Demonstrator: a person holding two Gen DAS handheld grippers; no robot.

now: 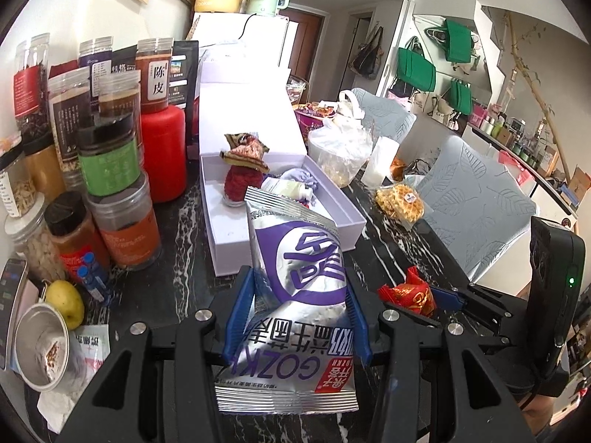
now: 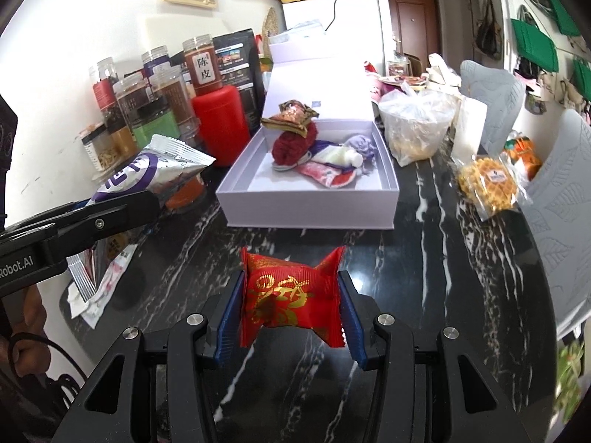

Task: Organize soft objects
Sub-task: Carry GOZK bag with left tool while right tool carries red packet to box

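While both packets hang above the dark marble table (image 2: pixel 461 243), the open white box (image 2: pixel 310 214) lies just beyond them, its long side running near to far. The left gripper (image 1: pixel 295 317) clamps one silver-purple snack bag (image 1: pixel 295 258), lengthwise toward the box; the right gripper (image 2: pixel 291 310) pinches one red sweet packet (image 2: pixel 291 291), equally near. One waffle pack (image 2: pixel 487 184) waits right.
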